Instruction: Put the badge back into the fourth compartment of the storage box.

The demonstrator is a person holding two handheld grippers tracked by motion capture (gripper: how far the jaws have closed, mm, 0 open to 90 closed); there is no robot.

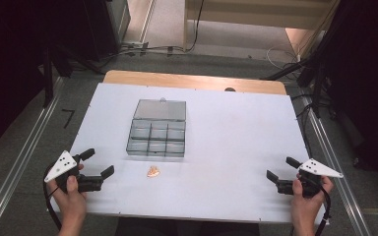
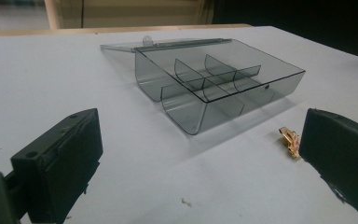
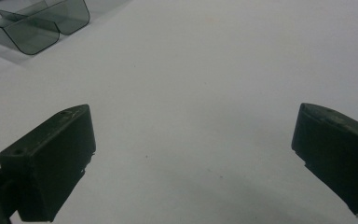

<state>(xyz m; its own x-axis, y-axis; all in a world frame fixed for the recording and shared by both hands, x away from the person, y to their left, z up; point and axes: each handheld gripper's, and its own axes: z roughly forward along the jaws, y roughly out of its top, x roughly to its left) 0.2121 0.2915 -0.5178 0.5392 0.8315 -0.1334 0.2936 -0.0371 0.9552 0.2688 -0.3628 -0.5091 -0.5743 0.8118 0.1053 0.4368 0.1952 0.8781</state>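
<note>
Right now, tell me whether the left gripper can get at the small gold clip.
Probably yes. The left gripper is open, and the gold clip lies on bare table beside it, apart from the box, with nothing between.

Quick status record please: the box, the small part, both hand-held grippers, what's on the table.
surface: white table
box: smoky clear plastic compartment box, lid open and lying flat behind it, compartments look empty
small part: small gold metal clip, on the table just in front of the box
left hand-held gripper: open, holding nothing, left of the clip
right hand-held gripper: open, holding nothing, over bare table
</note>
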